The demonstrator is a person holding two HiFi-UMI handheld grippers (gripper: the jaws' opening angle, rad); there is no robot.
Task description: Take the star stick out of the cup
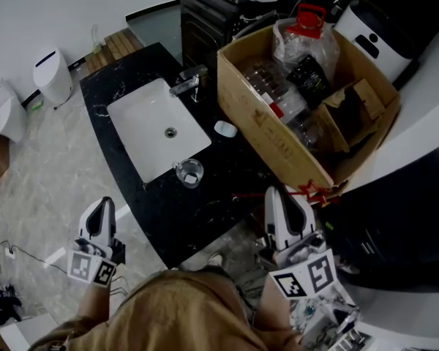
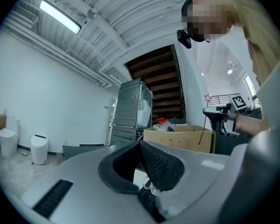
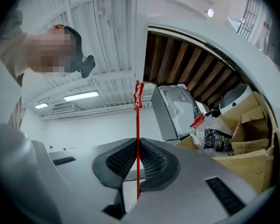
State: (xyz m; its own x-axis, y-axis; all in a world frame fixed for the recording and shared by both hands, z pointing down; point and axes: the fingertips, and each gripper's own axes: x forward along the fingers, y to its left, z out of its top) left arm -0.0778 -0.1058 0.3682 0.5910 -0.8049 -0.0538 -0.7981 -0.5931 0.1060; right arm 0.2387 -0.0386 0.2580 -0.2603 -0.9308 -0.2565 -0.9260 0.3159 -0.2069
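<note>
Star stick [image 3: 137, 120] in right tool [image 3: 138, 158], head-view cup [image 1: 189, 172]

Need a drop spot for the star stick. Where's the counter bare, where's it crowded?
Bare: black counter between the glass cup and its near edge; also the strip between sink and cardboard box, apart from a small white object. Crowded: inside the box, and around the faucet.
</note>
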